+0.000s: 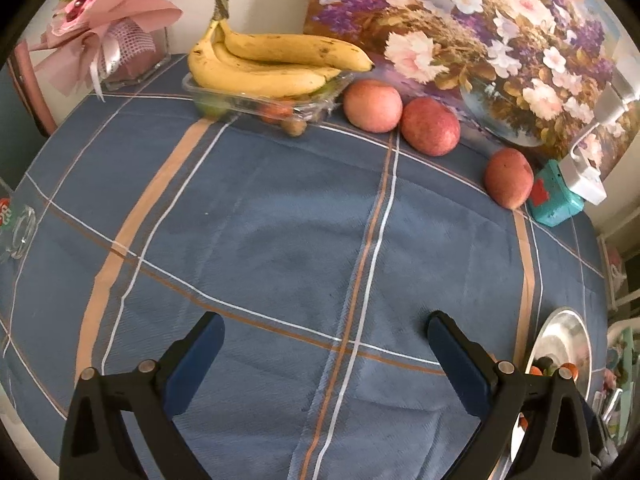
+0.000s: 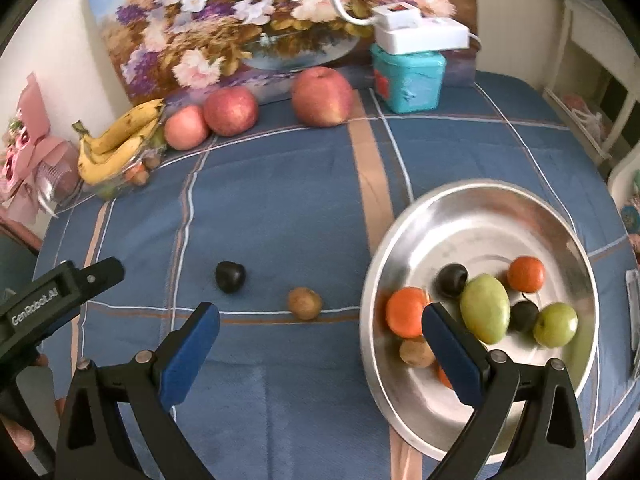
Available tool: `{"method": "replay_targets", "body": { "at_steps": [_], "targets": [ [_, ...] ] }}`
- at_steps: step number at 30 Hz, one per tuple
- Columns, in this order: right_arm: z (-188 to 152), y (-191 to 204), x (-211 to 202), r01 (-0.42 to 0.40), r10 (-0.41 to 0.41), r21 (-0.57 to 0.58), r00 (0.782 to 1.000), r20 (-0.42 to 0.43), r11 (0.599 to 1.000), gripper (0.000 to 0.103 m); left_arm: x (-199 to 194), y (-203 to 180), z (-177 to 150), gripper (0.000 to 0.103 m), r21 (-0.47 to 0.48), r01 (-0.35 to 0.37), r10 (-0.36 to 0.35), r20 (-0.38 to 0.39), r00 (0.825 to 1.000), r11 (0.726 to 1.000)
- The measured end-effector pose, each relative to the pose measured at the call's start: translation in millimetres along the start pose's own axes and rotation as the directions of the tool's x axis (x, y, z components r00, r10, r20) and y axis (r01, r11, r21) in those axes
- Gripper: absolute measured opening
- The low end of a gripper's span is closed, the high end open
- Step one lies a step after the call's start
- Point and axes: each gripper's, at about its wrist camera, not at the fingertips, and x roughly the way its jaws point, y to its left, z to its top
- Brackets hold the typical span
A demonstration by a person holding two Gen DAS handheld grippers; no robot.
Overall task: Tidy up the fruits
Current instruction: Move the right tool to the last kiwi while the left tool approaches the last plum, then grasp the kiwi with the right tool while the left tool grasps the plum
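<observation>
A: Both our grippers, left gripper (image 1: 324,330) and right gripper (image 2: 320,320), gape empty. The brown fruit (image 2: 305,303) lies on the table beside the metal plate (image 2: 404,232).

B: We judge it light, firm and apt to roll; let's pinch across its middle.

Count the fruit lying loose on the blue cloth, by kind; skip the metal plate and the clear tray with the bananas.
Red apples: 3
Dark round fruit: 1
Brown round fruit: 1
Total: 5
</observation>
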Motion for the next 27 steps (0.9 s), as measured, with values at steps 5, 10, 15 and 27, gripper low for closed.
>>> {"method": "replay_targets", "body": {
  "at_steps": [5, 10, 15, 27],
  "targets": [
    [2.0, 9.0, 0.8, -0.029, 0.029, -0.037, 1.0, 0.007, 0.999, 0.101, -0.5, -6.9, 1.4, 0.103, 0.024, 0.026, -0.026, -0.005, 1.0, 0.999],
    [4.1, 11.3, 2.9, -0.046, 0.046, -0.035, 0.999, 0.011, 0.998, 0.101, 5.5, -12.4, 3.7, 0.103, 0.032, 0.081, -0.079, -0.048, 0.996, 0.996],
    [6.3, 15.0, 9.1, -0.049, 0.049, -0.045, 0.999, 0.006, 0.998, 0.097, 11.1, -24.1, 5.5, 0.102, 0.055, 0.113, -0.11, -0.049, 0.993, 0.992],
    [2.8, 21.1, 46.4, -0.003, -0.003, -0.09, 0.997, -0.075, 0.996, 0.072, 54.5, -55.0, 2.0, 0.086, 0.066, 0.228, -0.215, -0.162, 0.963, 0.971]
  ]
}}
